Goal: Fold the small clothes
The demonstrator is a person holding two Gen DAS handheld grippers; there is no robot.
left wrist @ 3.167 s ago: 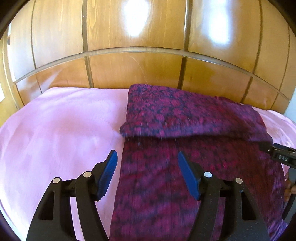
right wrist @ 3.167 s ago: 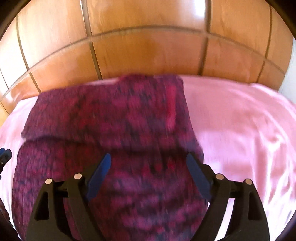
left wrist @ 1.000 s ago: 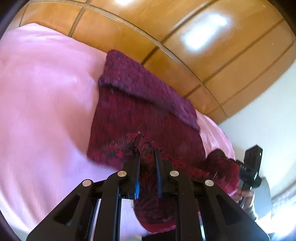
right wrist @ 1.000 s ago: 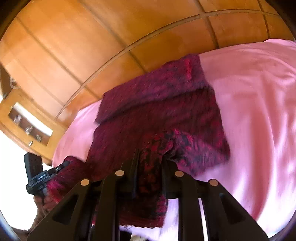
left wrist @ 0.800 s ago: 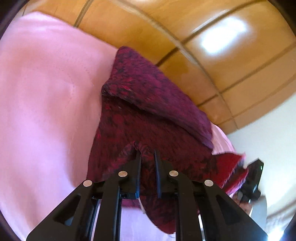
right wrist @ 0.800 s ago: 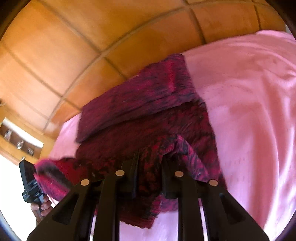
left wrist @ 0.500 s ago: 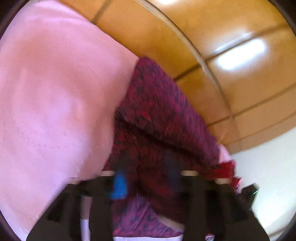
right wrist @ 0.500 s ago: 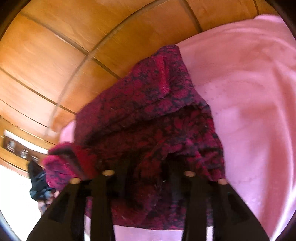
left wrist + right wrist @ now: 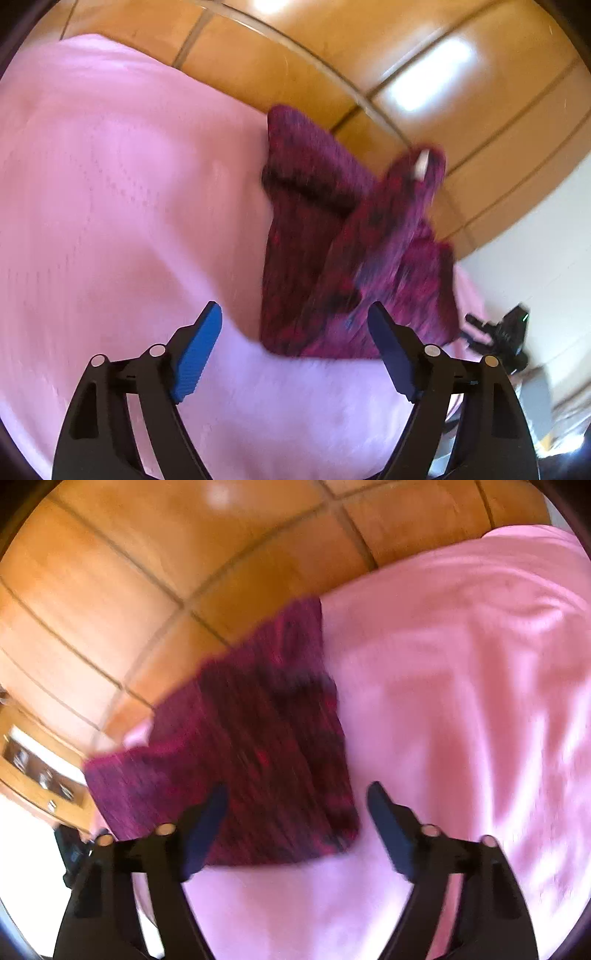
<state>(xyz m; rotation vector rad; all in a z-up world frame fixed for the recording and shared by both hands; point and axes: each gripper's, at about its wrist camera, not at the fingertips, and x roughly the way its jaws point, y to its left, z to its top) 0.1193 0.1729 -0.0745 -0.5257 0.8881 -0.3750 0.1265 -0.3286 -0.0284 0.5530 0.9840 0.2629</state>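
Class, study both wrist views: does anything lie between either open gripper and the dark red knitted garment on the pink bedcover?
Nothing visible does. Only bare pink bedcover separates the left gripper from the knitted garment; the right gripper already straddles its near corner.

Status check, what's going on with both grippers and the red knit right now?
Left gripper and right gripper open, jaws just released. Maroon knit garment folded on pink bedsheet. Nothing in the way.

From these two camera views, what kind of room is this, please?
Probably a bedroom. A pink bed sheet covers a wide soft surface, a glossy wooden panelled headboard stands behind it, and a dark red knitted garment lies on the sheet for folding.
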